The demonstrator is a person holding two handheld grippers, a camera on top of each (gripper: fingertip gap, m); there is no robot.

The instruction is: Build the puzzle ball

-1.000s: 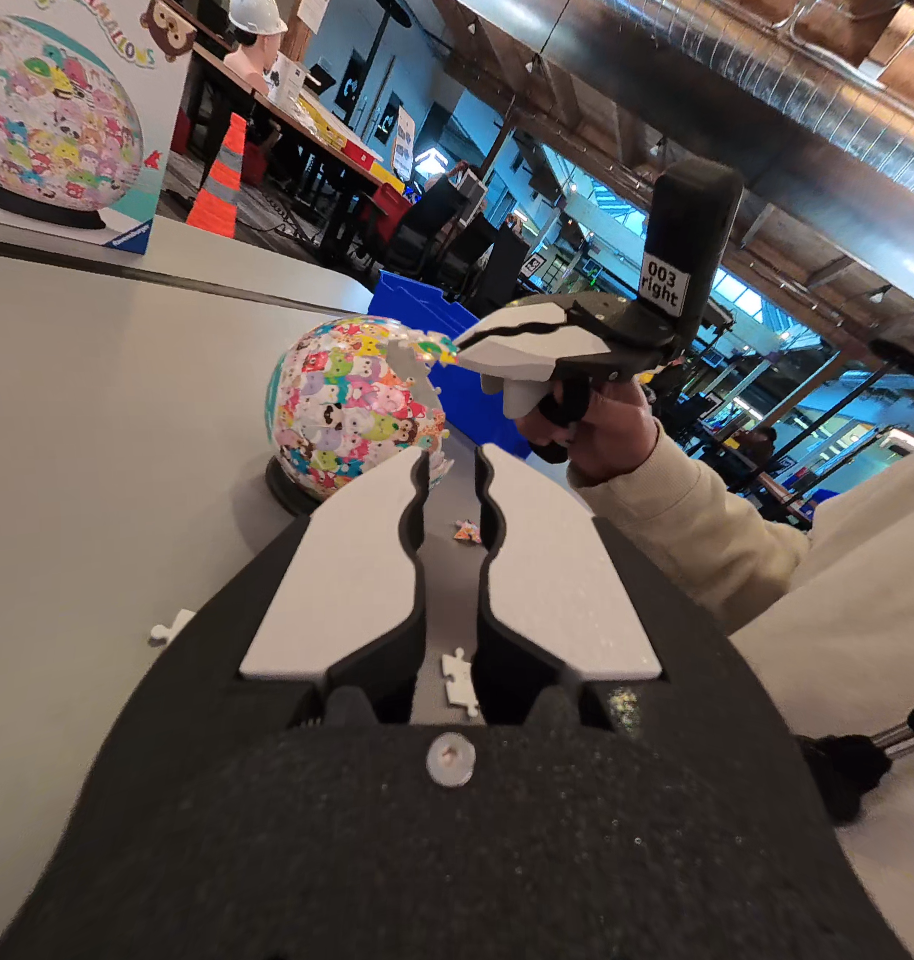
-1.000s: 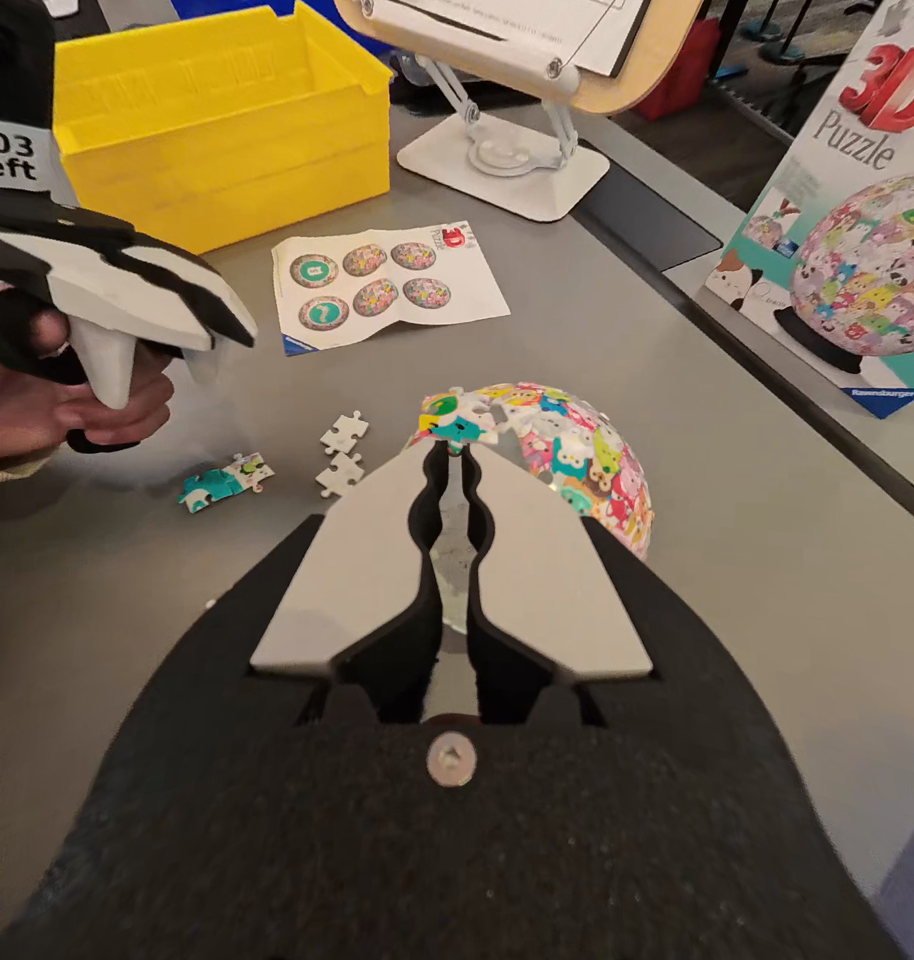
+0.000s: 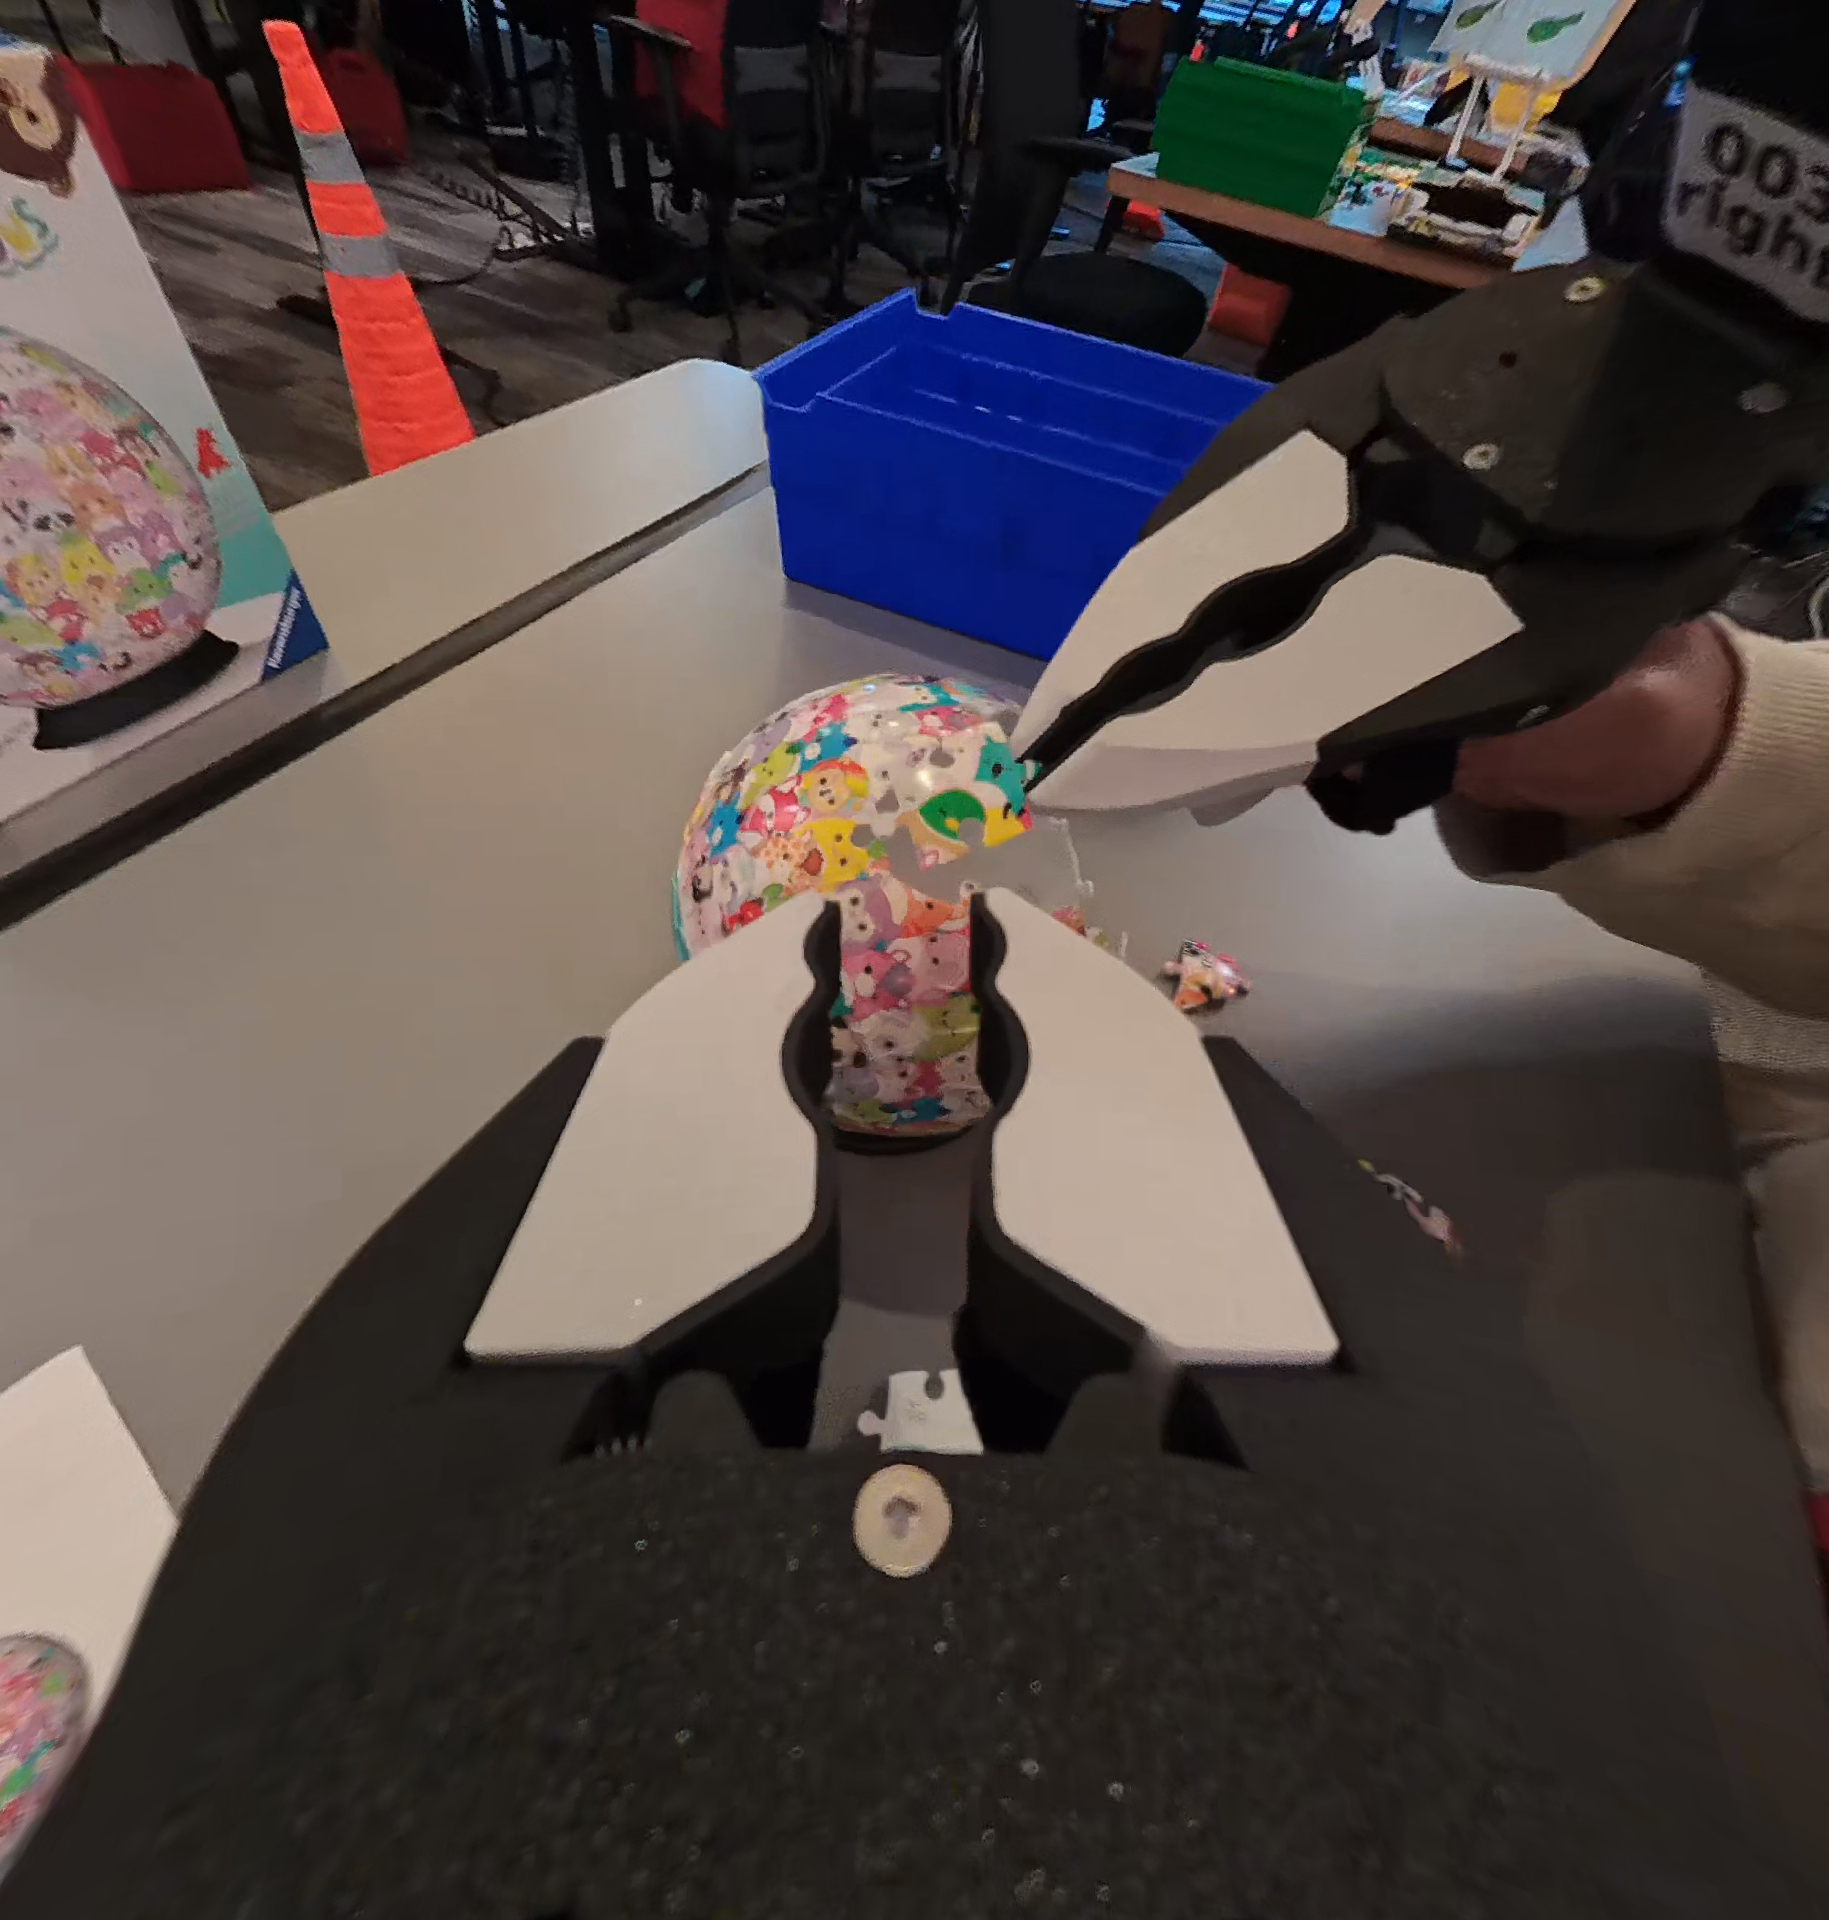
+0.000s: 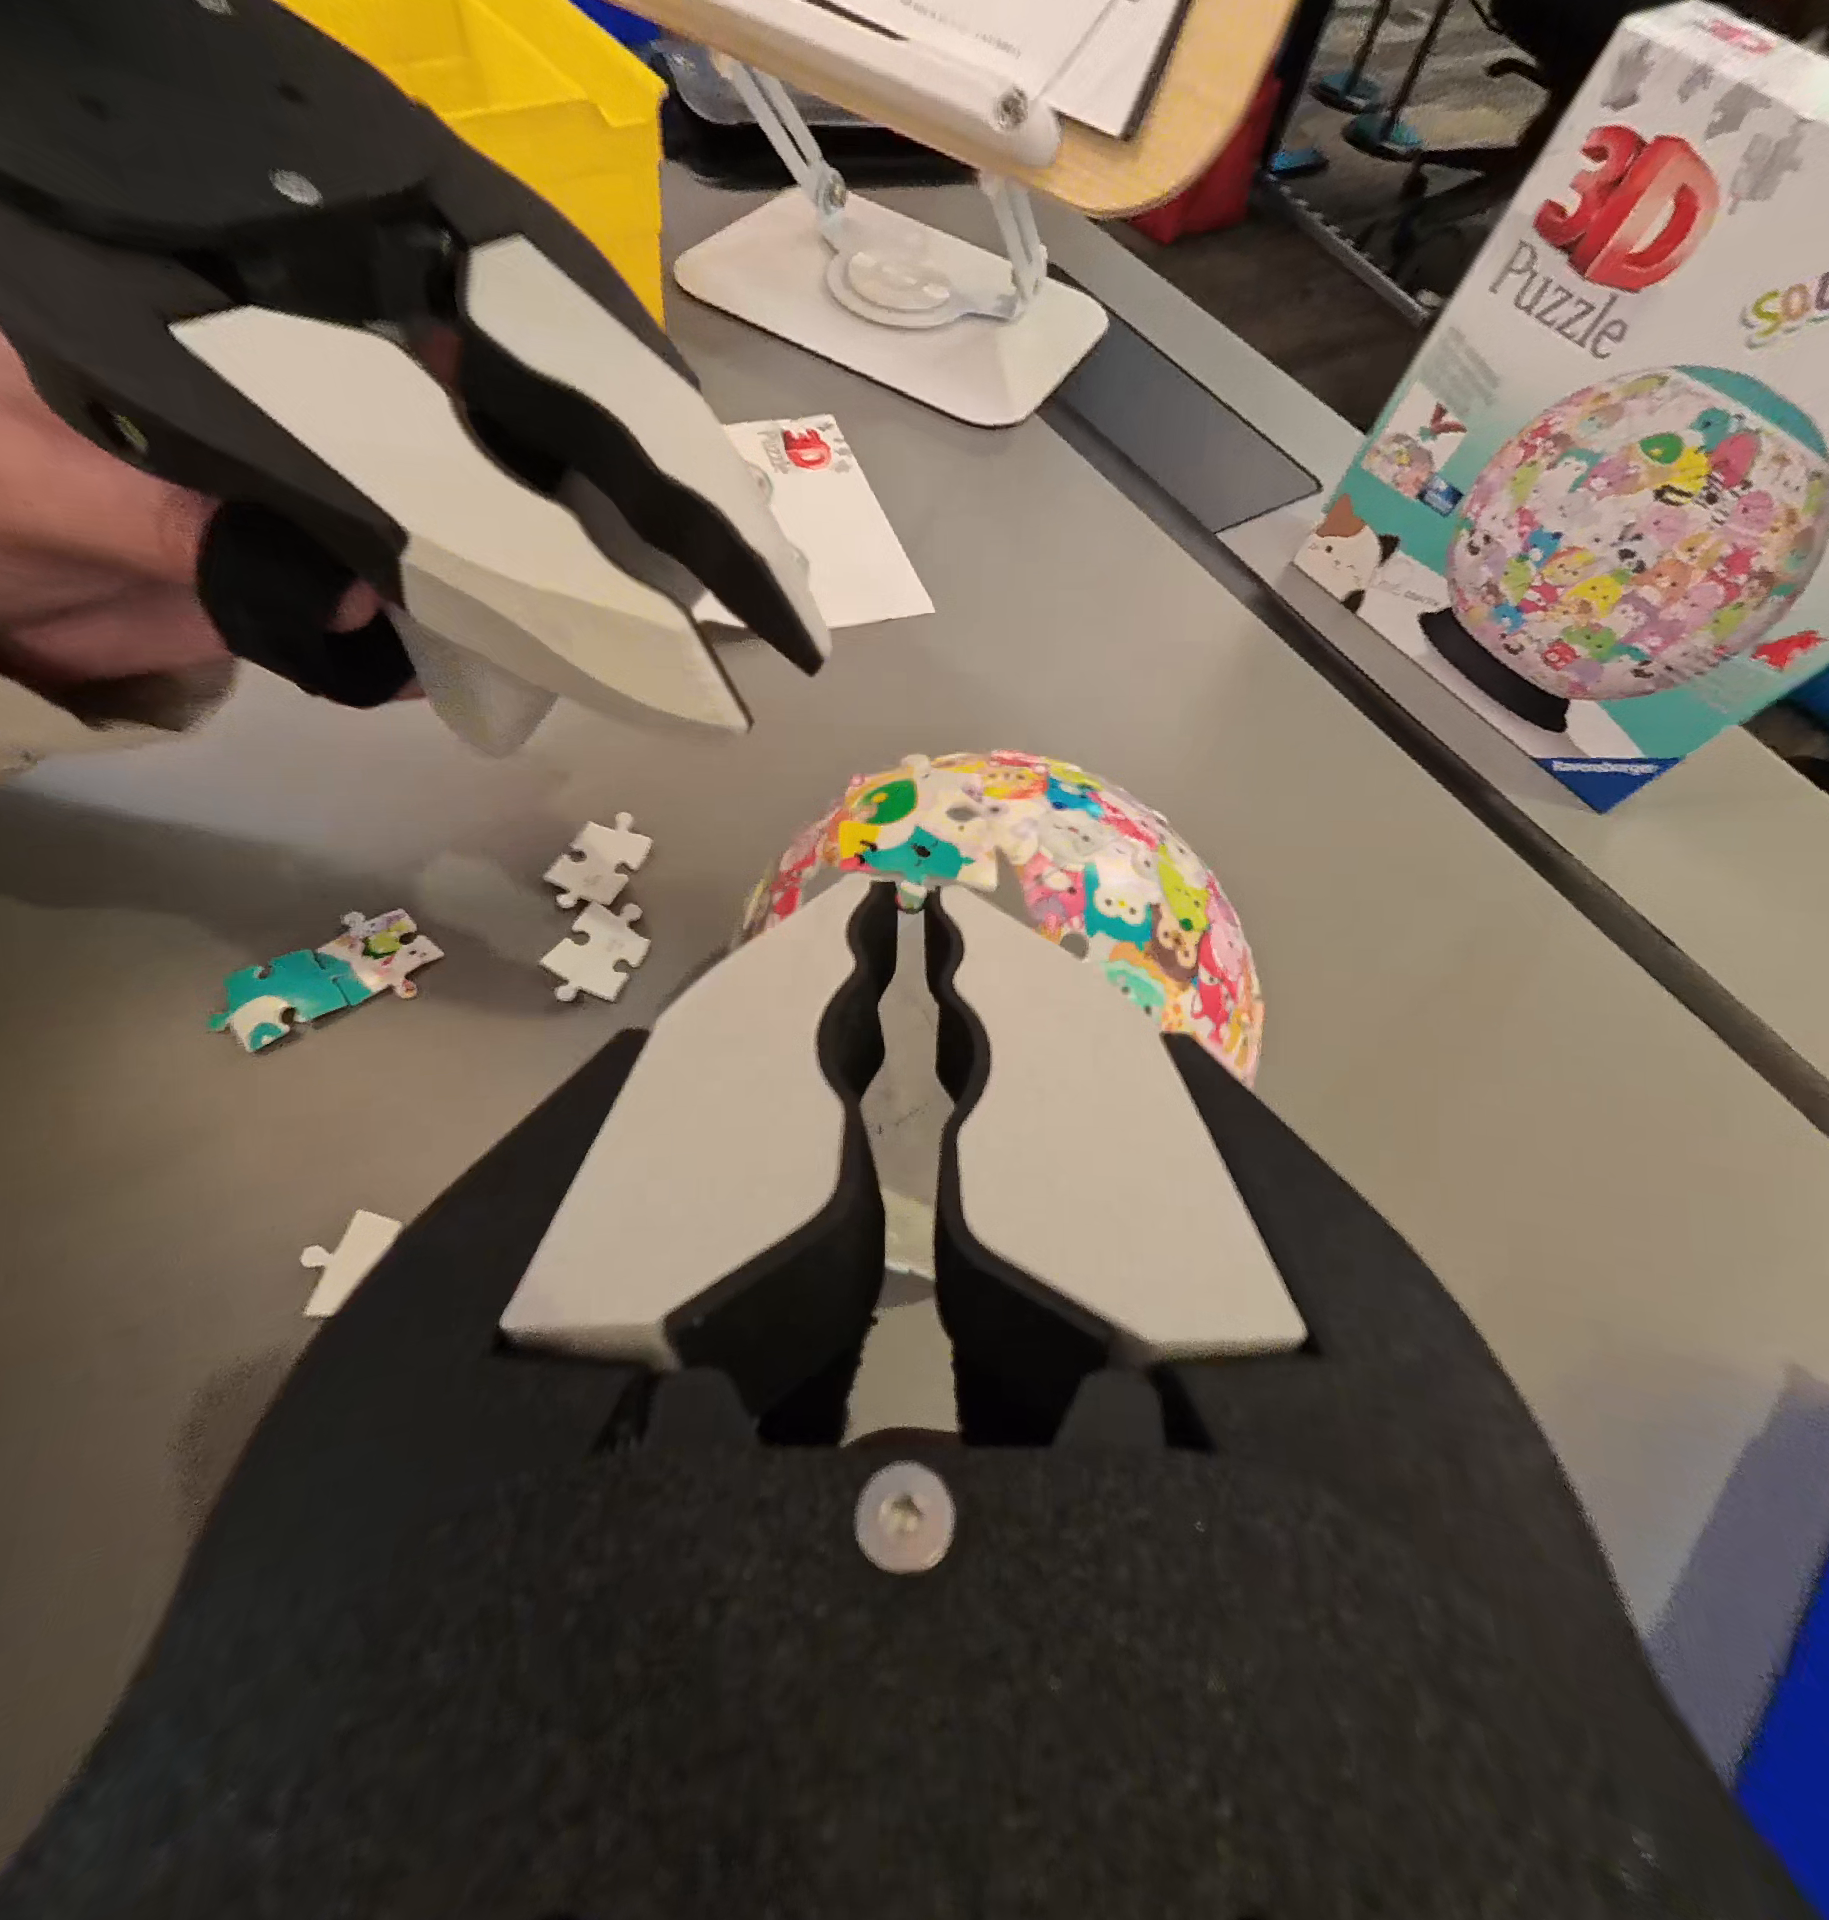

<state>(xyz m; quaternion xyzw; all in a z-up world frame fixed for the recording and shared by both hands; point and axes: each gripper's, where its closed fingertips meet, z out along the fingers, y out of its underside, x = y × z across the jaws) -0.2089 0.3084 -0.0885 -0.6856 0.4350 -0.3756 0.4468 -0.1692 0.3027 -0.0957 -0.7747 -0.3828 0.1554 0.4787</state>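
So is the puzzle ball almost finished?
Mostly built: the colourful round puzzle ball is nearly closed, with a jagged gap near its top. In hand: the right gripper pinches the piece cluster at that gap's edge; the left gripper hovers open. Left to do: the teal joined pieces and white face-down pieces lie loose on the grey table.

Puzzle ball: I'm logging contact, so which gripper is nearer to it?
Right. The right gripper pinches the open edge at the top of the puzzle ball; the left gripper hovers open, up and off to its side.
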